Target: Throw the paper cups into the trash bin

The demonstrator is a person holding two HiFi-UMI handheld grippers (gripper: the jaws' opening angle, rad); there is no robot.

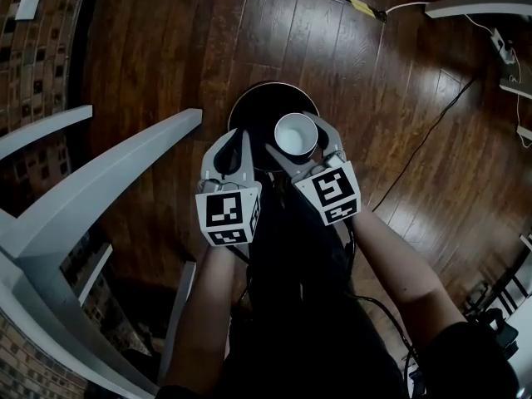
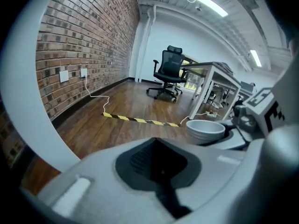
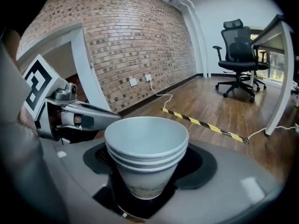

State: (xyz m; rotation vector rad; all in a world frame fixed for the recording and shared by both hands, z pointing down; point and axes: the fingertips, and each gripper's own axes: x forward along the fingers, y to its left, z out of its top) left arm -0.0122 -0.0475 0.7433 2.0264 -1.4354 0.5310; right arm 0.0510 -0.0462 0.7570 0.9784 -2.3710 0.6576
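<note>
Paper cups: three, nested; trash bin: one; office chair: one

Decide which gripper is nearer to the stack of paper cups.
Right. The right gripper grips the paper cups between its jaws; the left gripper hangs to their left, shut, not touching them.

No text is legible; faint print low on the paper cups is too blurred.

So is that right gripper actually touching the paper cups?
Touching. In the right gripper view, the right gripper grips the stacked paper cups from both sides.
</note>
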